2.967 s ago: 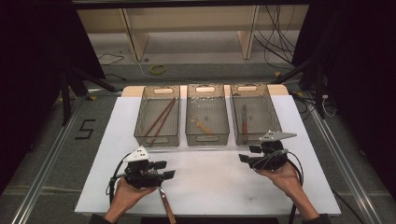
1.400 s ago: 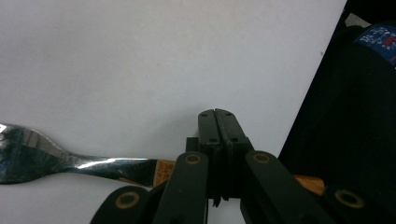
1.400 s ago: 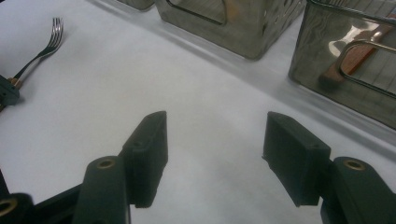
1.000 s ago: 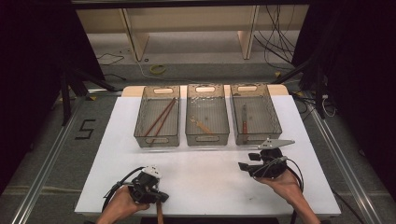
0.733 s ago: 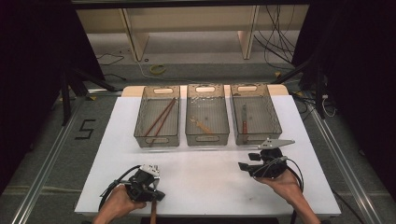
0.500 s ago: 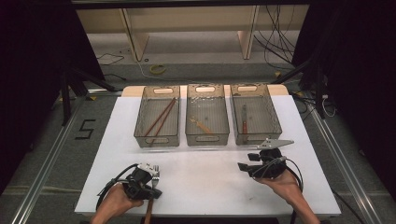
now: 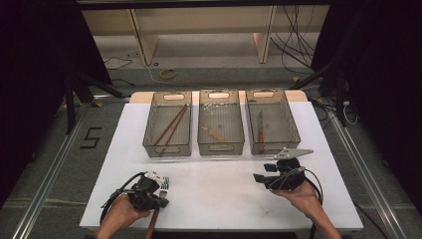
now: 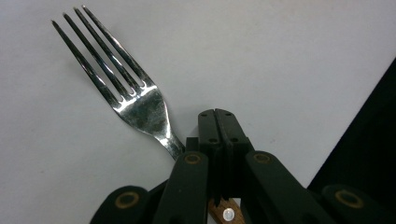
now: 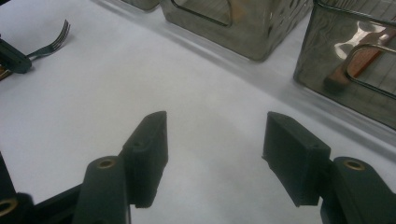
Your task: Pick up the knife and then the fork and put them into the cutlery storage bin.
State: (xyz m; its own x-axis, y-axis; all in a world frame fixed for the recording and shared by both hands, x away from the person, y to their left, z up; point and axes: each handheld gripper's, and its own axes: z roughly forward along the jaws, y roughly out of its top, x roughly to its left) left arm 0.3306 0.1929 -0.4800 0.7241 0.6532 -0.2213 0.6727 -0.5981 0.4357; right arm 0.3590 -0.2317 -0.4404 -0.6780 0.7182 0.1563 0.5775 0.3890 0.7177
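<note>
- A white table [image 7: 224, 194] fills the middle of the high view, with dark floor, loose cables and a pale shelf unit behind it at the top of the frame.
- Three clear bins stand side by side at the far part of the table: the left bin [image 7: 168, 124] holds two long brown sticks, the middle bin [image 7: 221, 123] a small pale utensil, the right bin [image 7: 271, 122] a utensil with a brown handle.
- The left gripper [image 7: 158, 195] sits at the lower left of the high view, near the table's front edge, held in the person's left hand [image 7: 119, 216].
- In the left gripper view its jaws are pressed together on the neck of a metal fork [image 8: 126, 91]; the tines point to the upper left of that frame, and the wooden handle shows below the jaws.
- The fork lies low over the white table.
- The right gripper [image 7: 263, 178] is at the lower right of the high view, in front of the right bin, held by the right hand [image 7: 301, 196].
- In the right gripper view its jaws stand wide apart over bare table, gripping nothing.
</note>
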